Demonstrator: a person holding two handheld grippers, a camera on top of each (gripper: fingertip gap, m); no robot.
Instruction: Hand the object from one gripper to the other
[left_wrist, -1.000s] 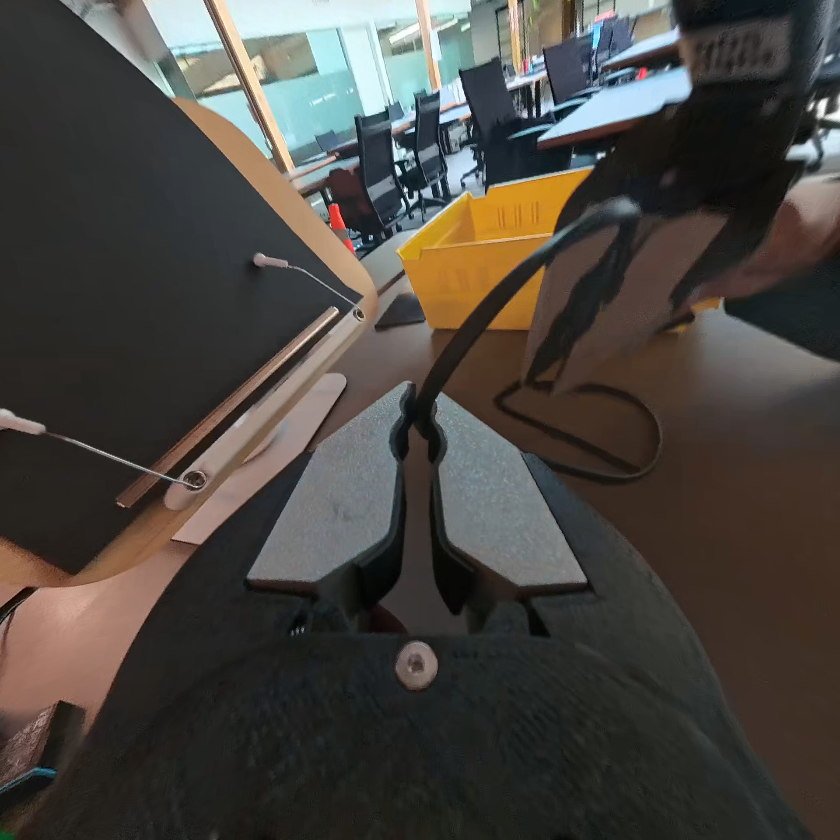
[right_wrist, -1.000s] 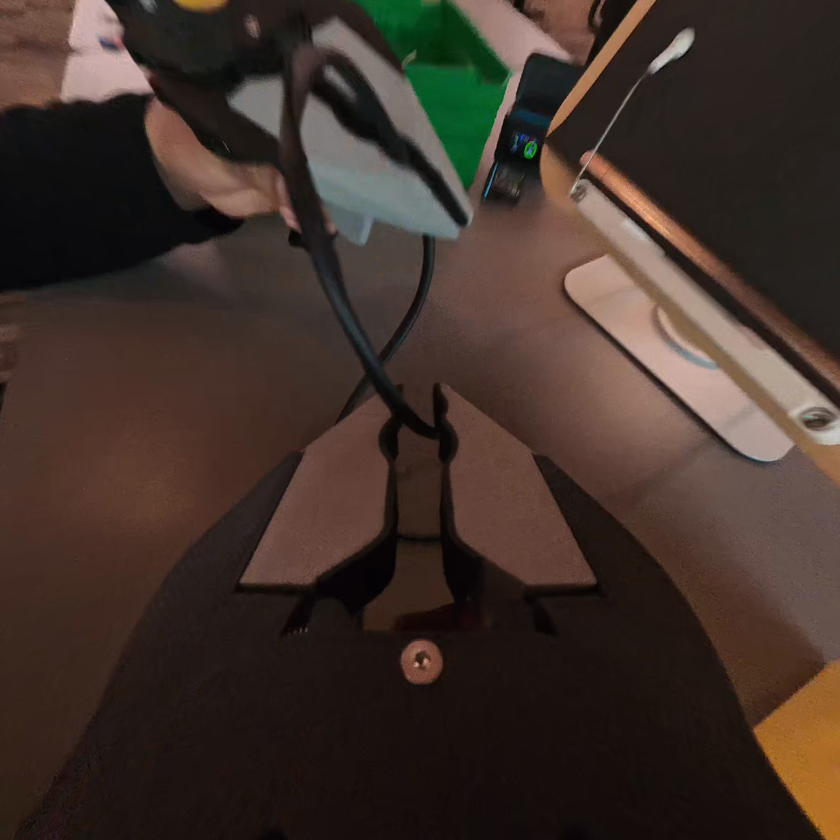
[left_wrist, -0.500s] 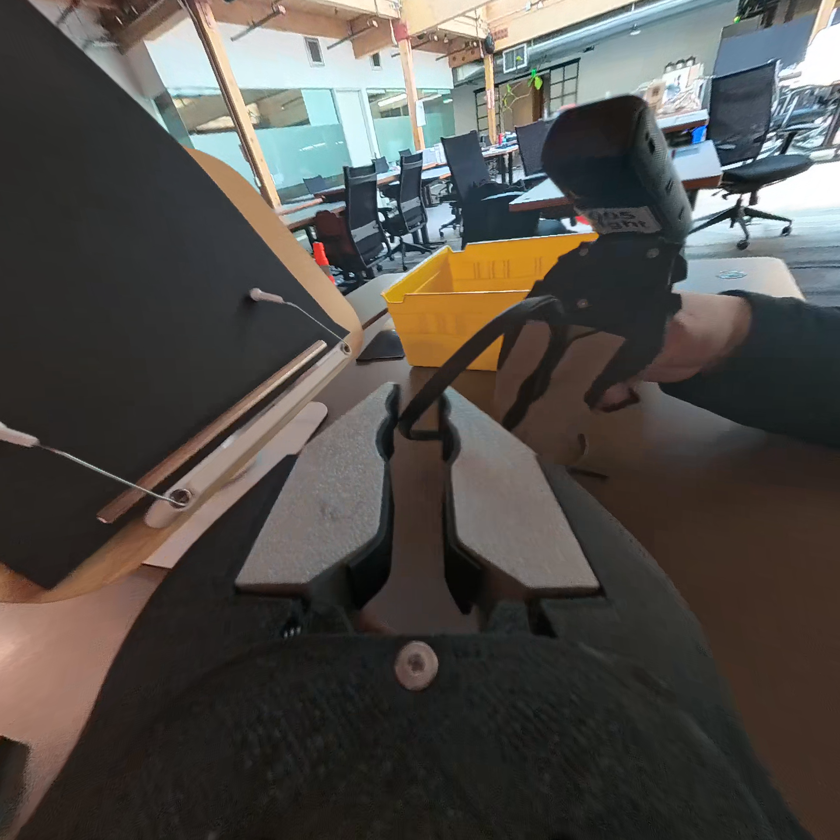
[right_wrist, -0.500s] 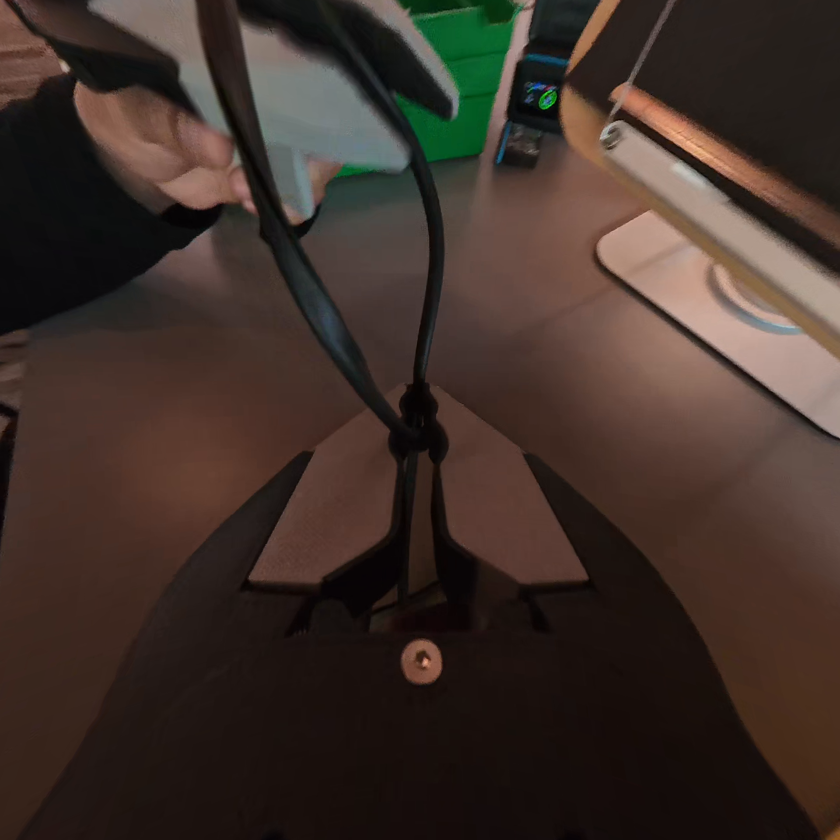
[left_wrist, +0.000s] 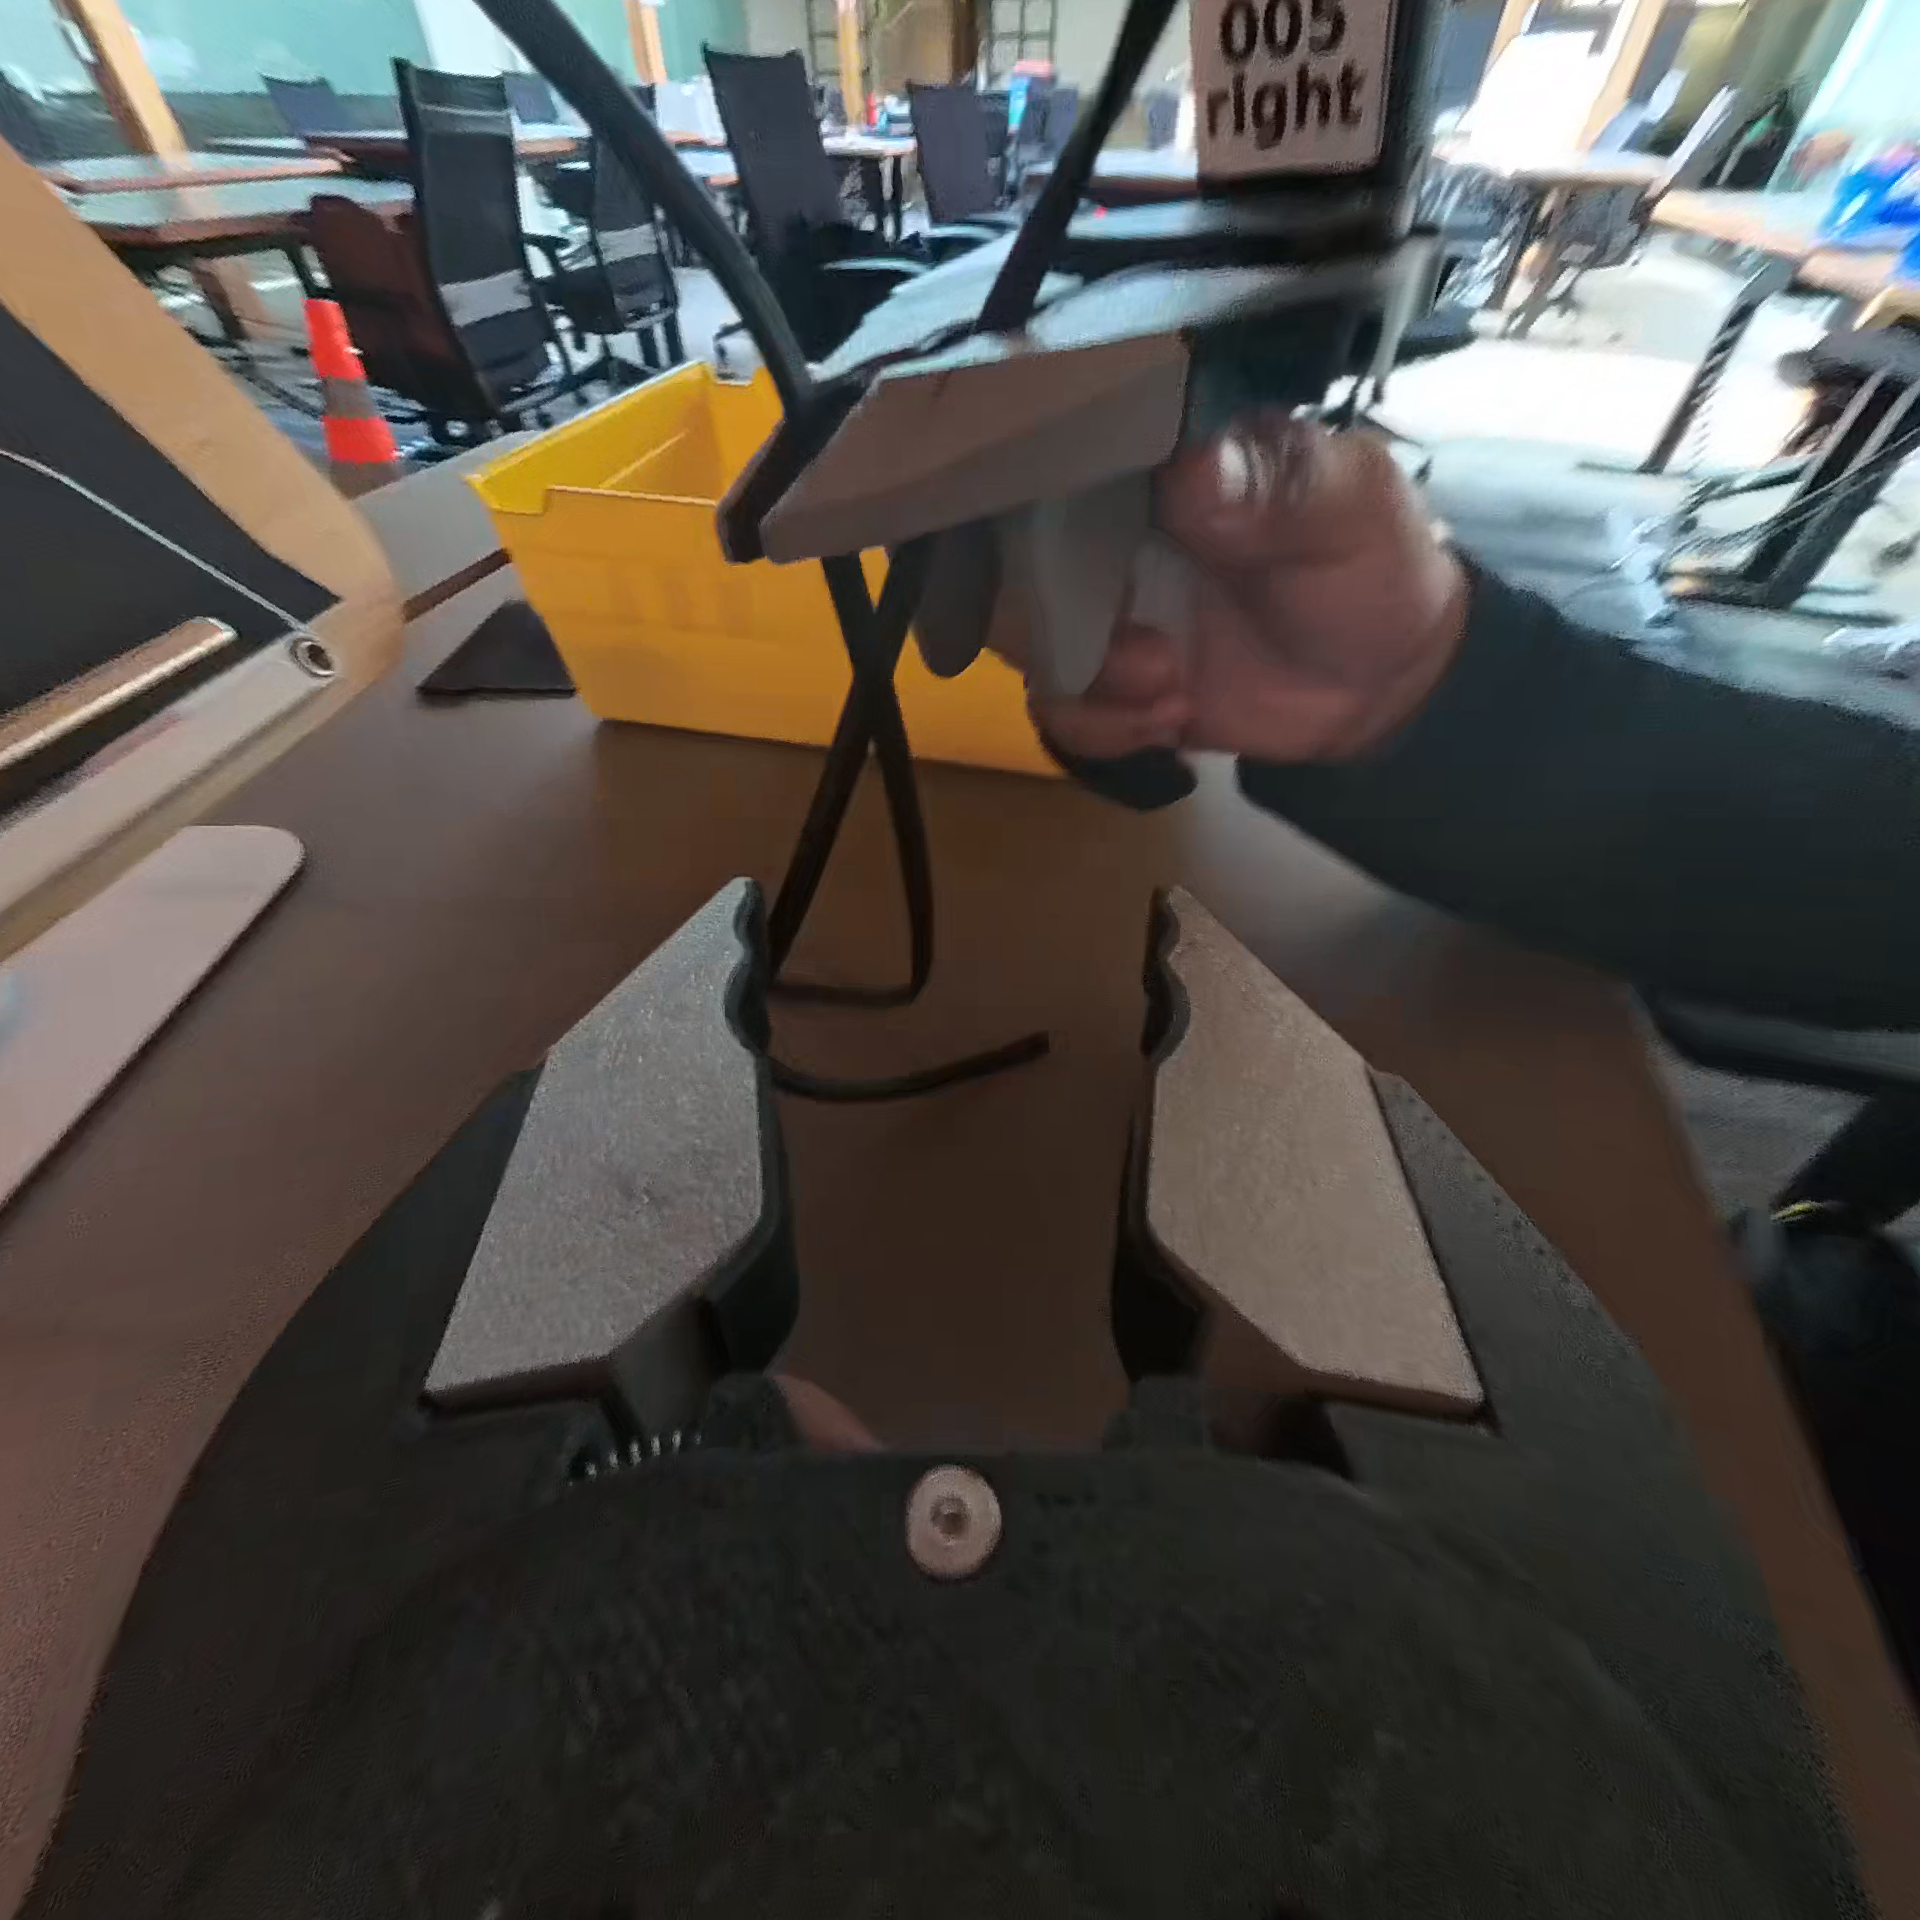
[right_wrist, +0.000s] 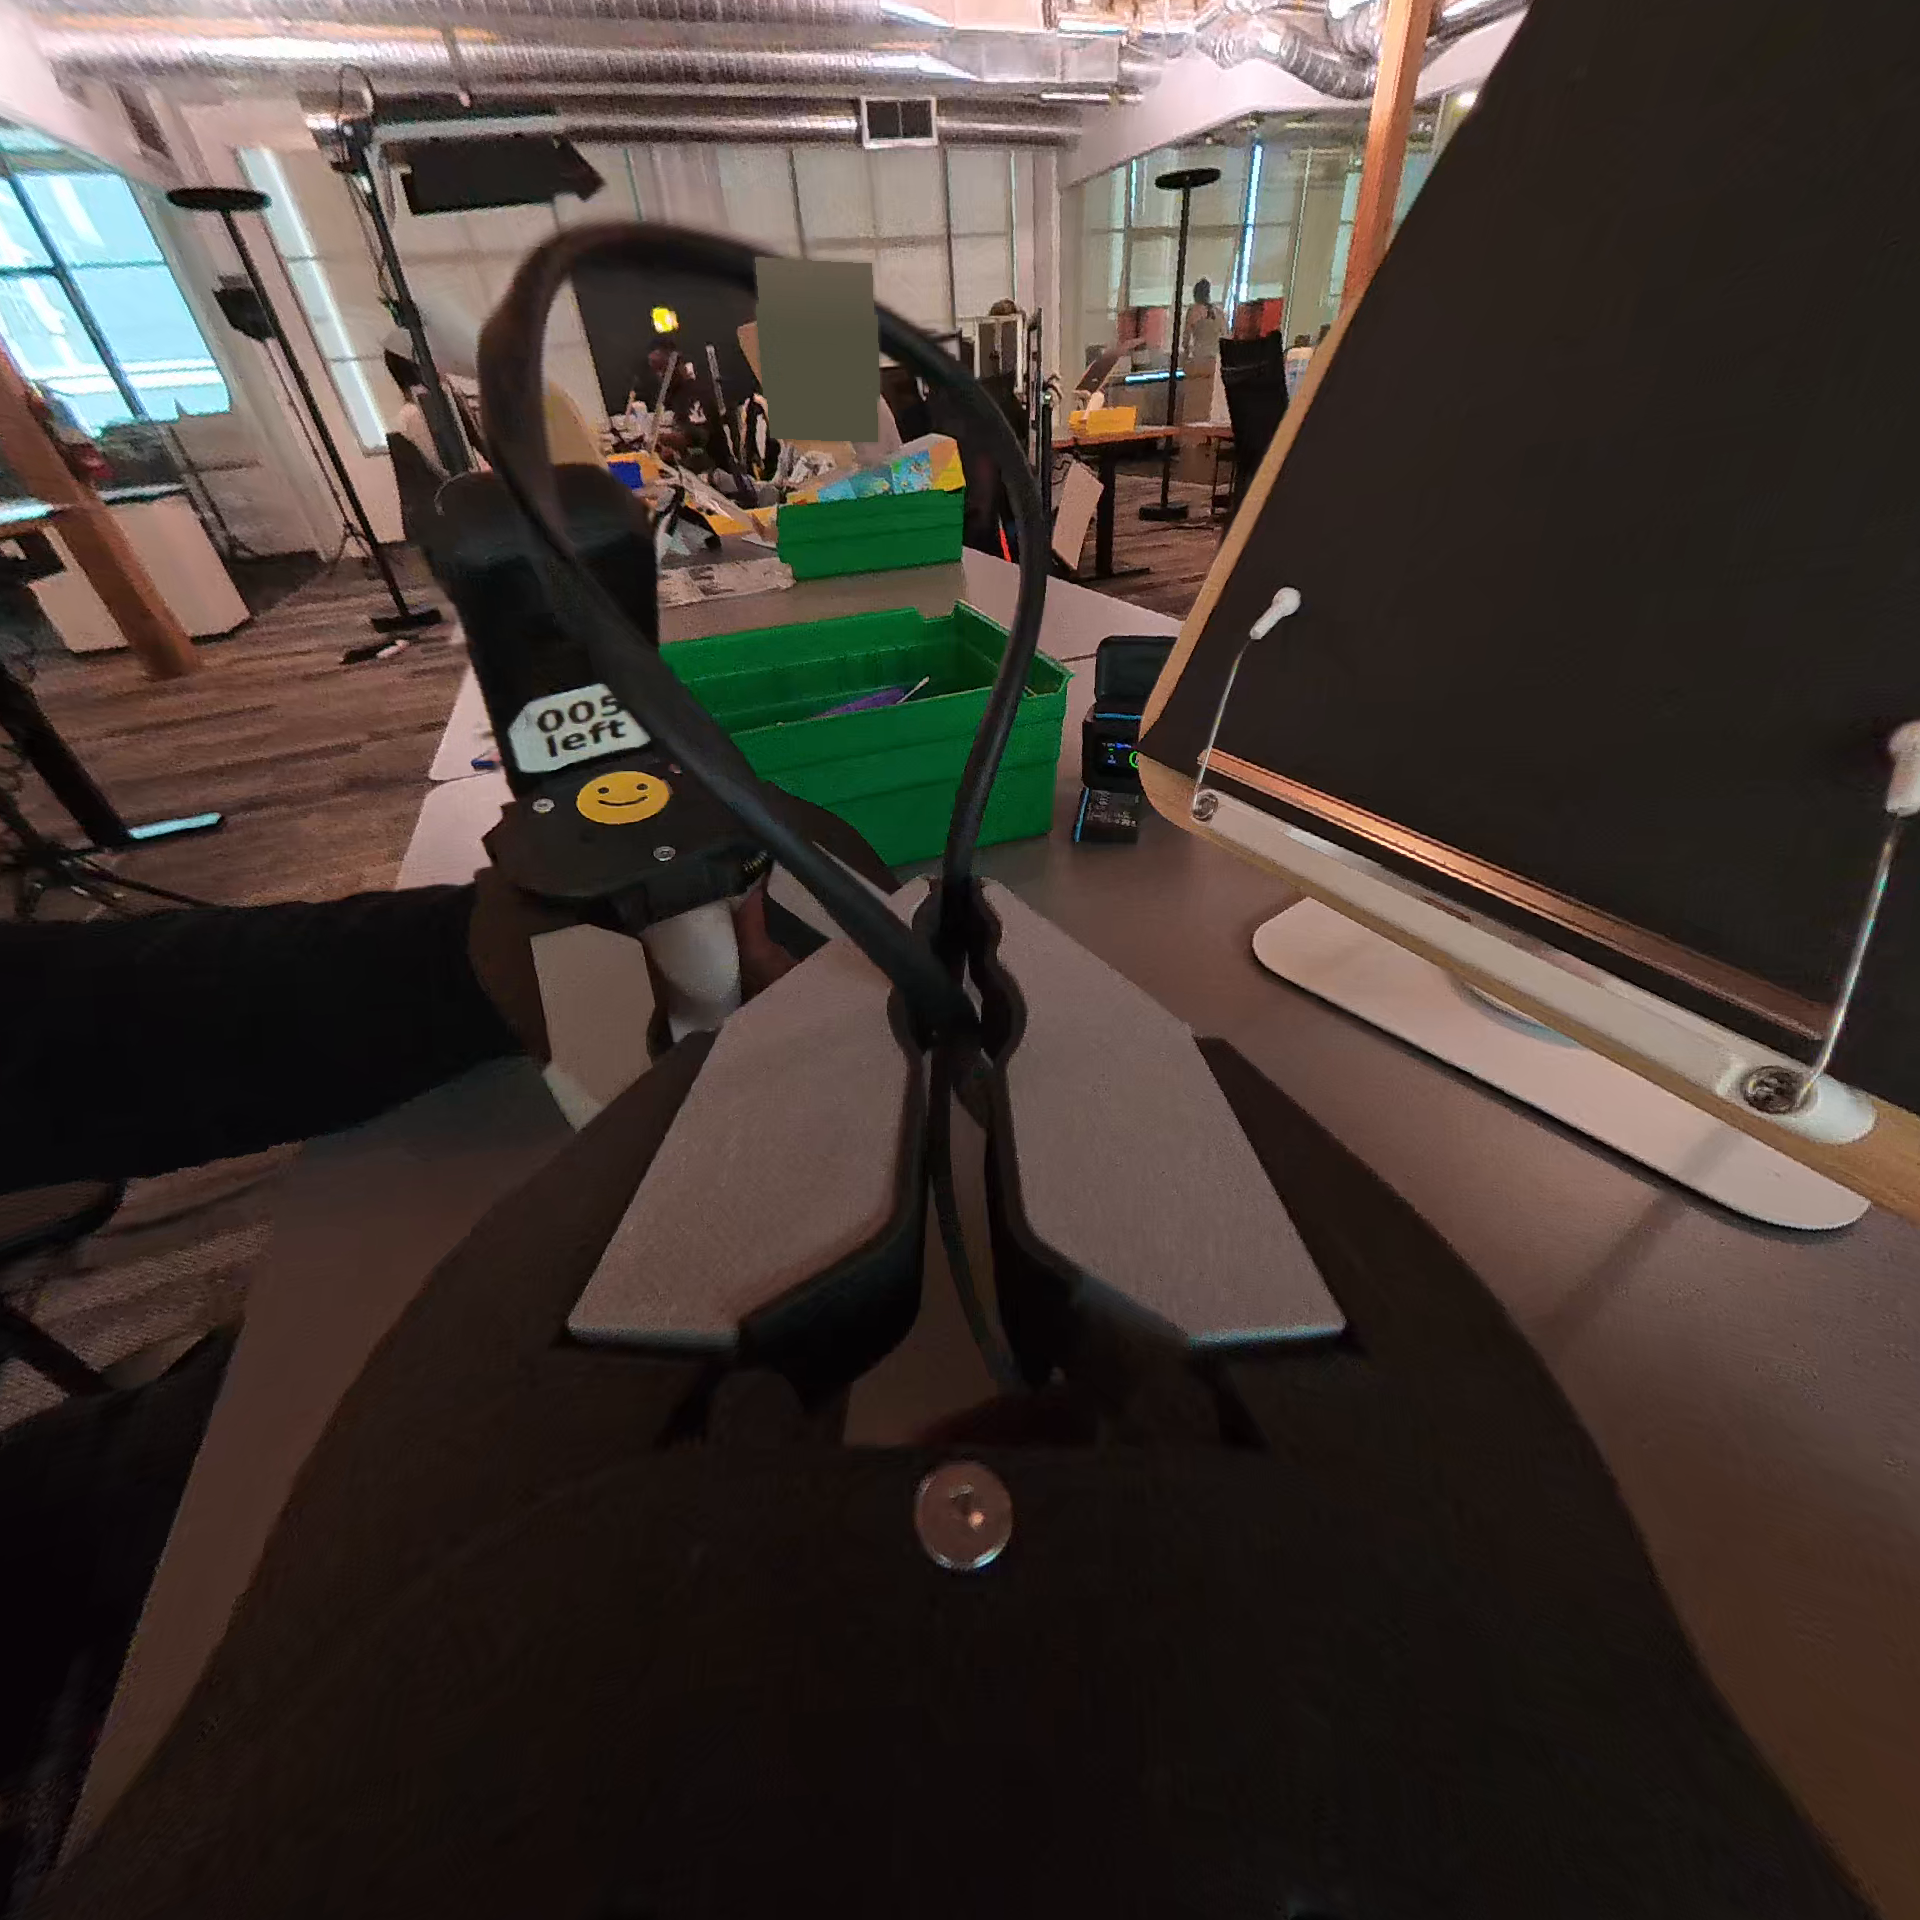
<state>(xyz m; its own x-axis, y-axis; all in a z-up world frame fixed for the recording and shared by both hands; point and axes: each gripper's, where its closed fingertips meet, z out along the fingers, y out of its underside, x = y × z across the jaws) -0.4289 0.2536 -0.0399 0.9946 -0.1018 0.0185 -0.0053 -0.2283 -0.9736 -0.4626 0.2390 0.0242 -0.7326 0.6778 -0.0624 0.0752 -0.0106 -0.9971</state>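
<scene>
A black cable (right_wrist: 1006, 675) is the object. My right gripper (right_wrist: 961, 961) is shut on it where its two strands cross; a loop arches up above the tips and one thin strand runs back between the fingers. In the left wrist view the right gripper (left_wrist: 743, 520) hangs above and ahead, and the cable (left_wrist: 871, 675) dangles from it with its lower end lying on the brown table (left_wrist: 1351, 1039). My left gripper (left_wrist: 951, 977) is wide open and empty, low over the table, the cable's end just ahead of its left fingertip. The left gripper's body (right_wrist: 613, 821) shows in the right wrist view.
A yellow bin (left_wrist: 644, 582) stands beyond the cable. A green bin (right_wrist: 894, 748) and a small black device (right_wrist: 1117, 748) stand at the far side. A tilted black board on a wooden frame (right_wrist: 1558, 520) with a pale base (right_wrist: 1507, 1091) stands alongside. A person's hands and dark sleeves hold both grippers. The gap from one gripper's tips to the other's is roughly 7 cm.
My left gripper has opened wide and let go of the cable. My right gripper has shut on the cable and lifted it above the left gripper.
</scene>
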